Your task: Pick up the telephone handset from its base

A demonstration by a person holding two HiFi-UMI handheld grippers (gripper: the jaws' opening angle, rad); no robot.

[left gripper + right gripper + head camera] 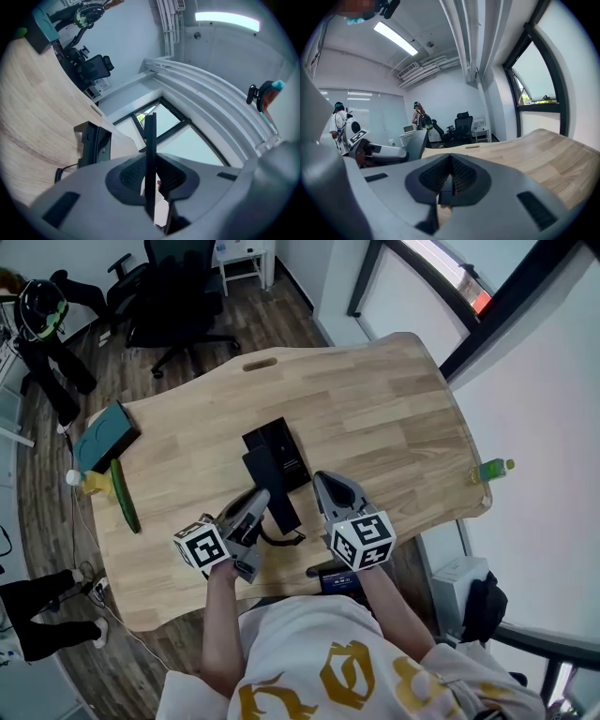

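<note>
The black telephone base (279,444) lies on the wooden table (375,409). The black handset (278,495) hangs just above the table in front of the base, with my left gripper (260,502) shut on it. A coiled cord (283,541) trails from its near end. In the left gripper view the handset (150,136) shows edge-on between the jaws of that gripper (151,164), and the base (93,143) stands at the left. My right gripper (325,484) hovers beside the handset, to its right, jaws together with nothing between them (451,164).
A teal box (103,435), a long green object (125,495) and a yellow item (91,483) sit at the table's left end. A green bottle (495,469) stands at the right edge. Office chairs (178,296) and people (338,123) are beyond the table.
</note>
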